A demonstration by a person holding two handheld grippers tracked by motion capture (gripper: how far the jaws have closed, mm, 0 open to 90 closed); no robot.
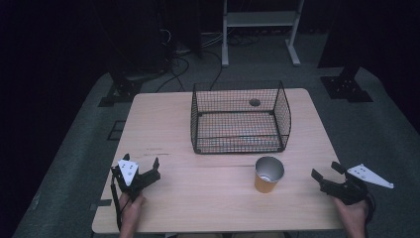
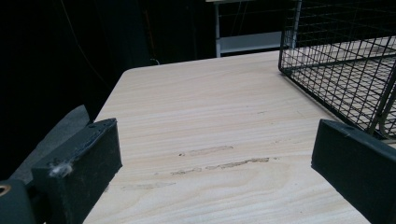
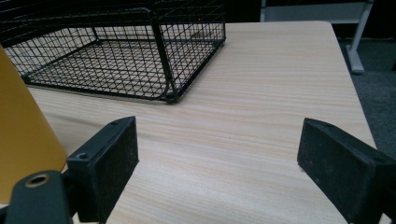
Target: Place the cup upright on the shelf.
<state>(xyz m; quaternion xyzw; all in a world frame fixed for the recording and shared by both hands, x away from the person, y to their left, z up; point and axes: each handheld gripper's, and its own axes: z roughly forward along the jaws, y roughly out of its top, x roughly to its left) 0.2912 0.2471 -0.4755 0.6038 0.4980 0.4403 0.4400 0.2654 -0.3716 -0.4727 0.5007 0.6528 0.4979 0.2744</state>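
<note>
Nothing grasped yet. My left gripper point(image 1: 148, 174) and right gripper point(image 1: 327, 171) rest low near the table's front edge, jaws apart, empty. The orange paper cup with silver lining point(image 1: 268, 174) stands upright before the black wire basket point(image 1: 240, 118). Likely next: right gripper closes on the cup.

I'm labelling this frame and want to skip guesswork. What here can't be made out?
- Orange cup, right gripper view: cut off by the left edge, rim unseen.
- Cup's bottom, high view: too dim to tell whether anything is inside.
- Wire basket, both gripper views: cropped by the frame edges.
- Room beyond the table: lost in darkness.
</note>
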